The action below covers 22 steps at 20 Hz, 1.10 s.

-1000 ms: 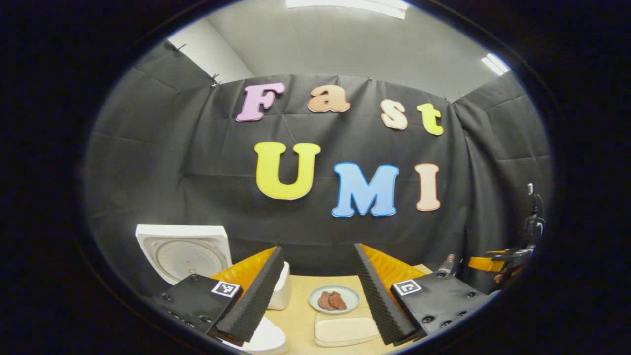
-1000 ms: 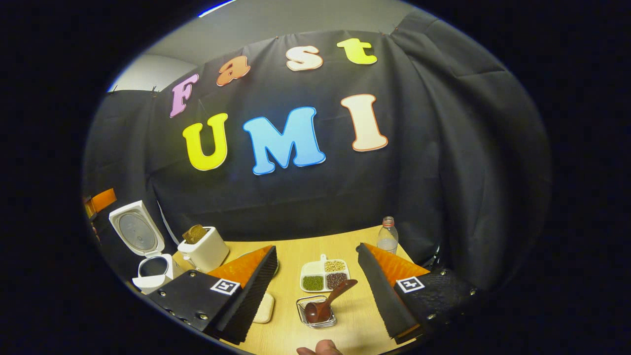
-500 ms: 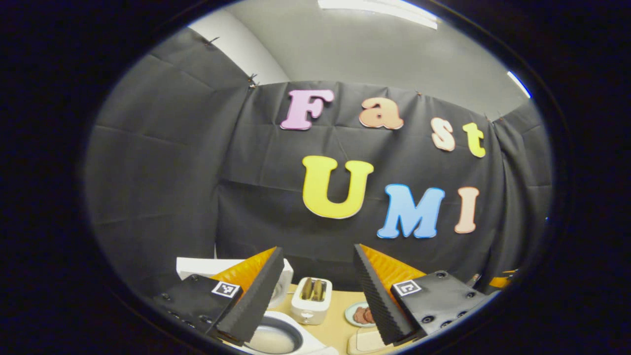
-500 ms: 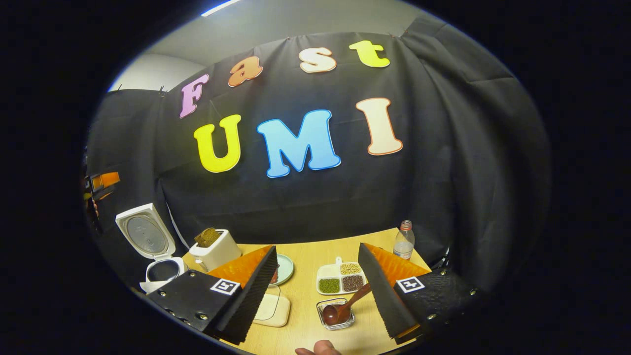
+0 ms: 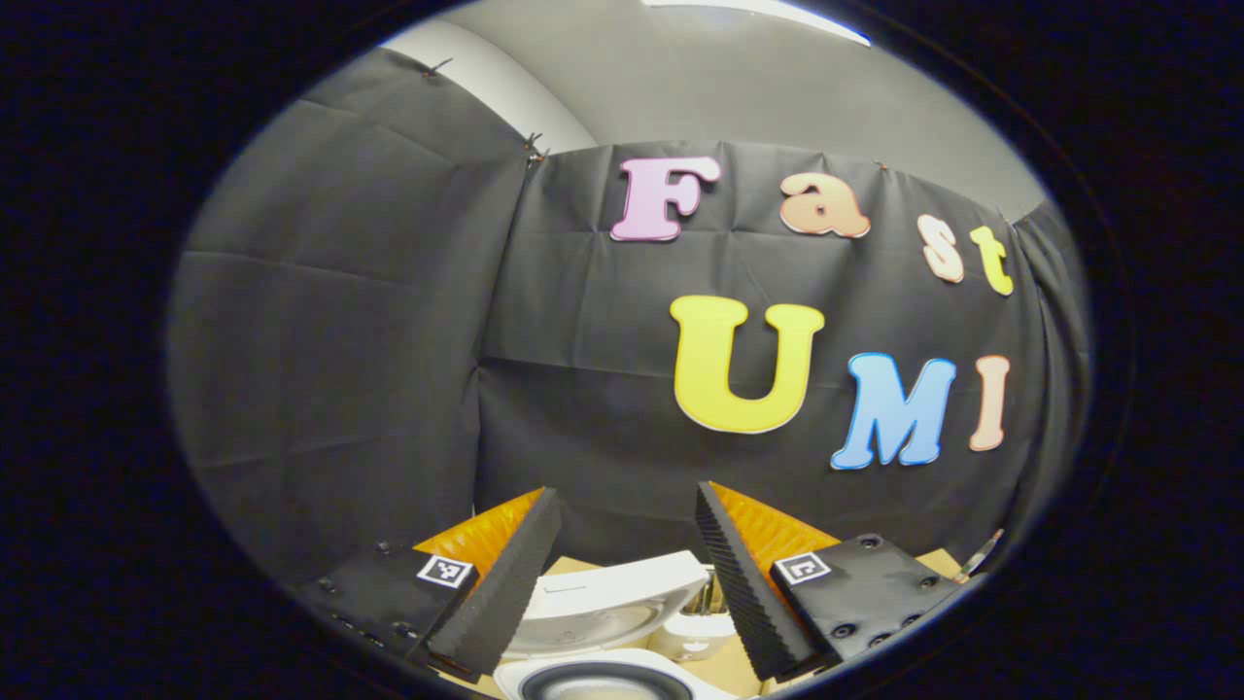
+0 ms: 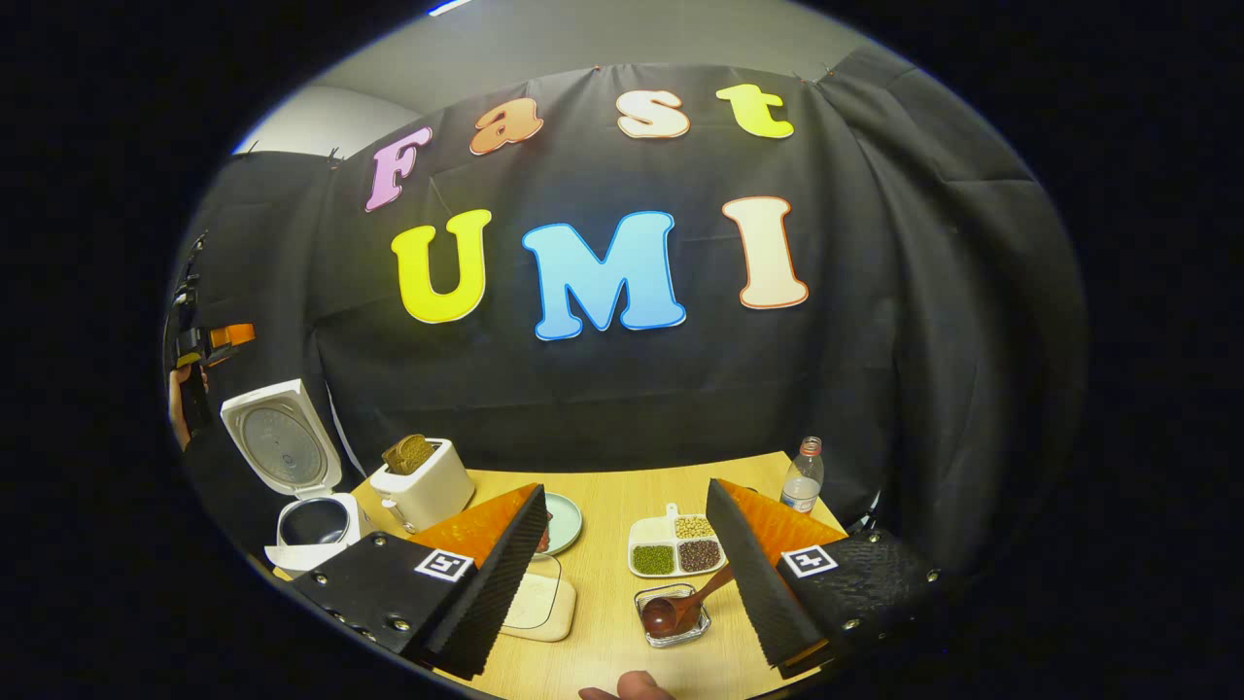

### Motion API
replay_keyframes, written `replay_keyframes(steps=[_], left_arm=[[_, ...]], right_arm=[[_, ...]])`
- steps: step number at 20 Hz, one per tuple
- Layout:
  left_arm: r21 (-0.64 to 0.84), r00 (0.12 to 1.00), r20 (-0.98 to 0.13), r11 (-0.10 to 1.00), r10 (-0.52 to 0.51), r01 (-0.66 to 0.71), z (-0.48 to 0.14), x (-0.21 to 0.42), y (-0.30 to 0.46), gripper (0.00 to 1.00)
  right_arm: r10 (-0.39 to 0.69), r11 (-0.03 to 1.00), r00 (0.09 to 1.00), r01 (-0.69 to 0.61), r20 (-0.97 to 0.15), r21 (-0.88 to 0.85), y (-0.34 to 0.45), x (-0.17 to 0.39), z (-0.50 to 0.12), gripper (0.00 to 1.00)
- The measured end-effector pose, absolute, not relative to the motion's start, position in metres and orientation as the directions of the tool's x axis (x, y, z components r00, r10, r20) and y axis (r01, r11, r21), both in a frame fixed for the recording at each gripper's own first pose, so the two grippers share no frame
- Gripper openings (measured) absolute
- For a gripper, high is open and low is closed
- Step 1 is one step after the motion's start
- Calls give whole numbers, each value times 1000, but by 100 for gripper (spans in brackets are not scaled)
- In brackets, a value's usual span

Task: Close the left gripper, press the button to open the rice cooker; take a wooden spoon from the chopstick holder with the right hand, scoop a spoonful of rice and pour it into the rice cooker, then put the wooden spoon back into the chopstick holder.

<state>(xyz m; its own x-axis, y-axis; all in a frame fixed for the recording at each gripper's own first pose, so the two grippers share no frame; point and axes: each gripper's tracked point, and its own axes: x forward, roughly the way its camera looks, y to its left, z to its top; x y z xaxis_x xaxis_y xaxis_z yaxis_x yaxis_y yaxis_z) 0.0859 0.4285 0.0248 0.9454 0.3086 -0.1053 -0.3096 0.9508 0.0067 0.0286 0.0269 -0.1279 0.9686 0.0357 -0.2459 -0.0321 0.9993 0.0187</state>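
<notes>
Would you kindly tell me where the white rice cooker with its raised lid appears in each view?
Left gripper view: white rice cooker at bottom centre, between the fingers, lid raised.
Right gripper view: rice cooker at far left, lid up.
Shared landmark: the white toaster beside it.

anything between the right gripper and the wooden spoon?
Nothing visible. The wooden spoon rests in its clear holder on the table, in the open gap ahead of the right gripper; jaws open.

On the table [image 6: 622, 491], the rice cooker [image 6: 309, 523] stands left of the toaster [image 6: 424, 483], the bottle [image 6: 802, 480] far right.
</notes>
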Motion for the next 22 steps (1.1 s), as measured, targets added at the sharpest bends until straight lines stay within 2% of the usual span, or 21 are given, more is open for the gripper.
replay_keyframes(steps=[3,6,9,13,15,22], left_arm=[[-14,926,-149,936,346,-352,-1,105,458,99],[0,917,-167,931,361,-366,-16,119,471,96],[-2,897,-236,923,374,-385,-45,126,479,96],[127,884,-233,914,406,-386,-55,121,477,94],[105,888,-209,913,409,-395,-51,114,466,99],[84,881,-172,898,440,-432,-61,72,431,96]], right_arm=[[21,1000,967,-18,-253,15,28,28,-130,100],[7,1000,966,-5,-257,9,27,30,-131,100],[5,1000,967,0,-255,18,28,35,-129,100],[43,998,961,-28,-272,59,37,43,-134,100],[64,997,958,-48,-279,64,43,46,-136,100],[136,991,956,-127,-261,50,52,49,-125,100]])
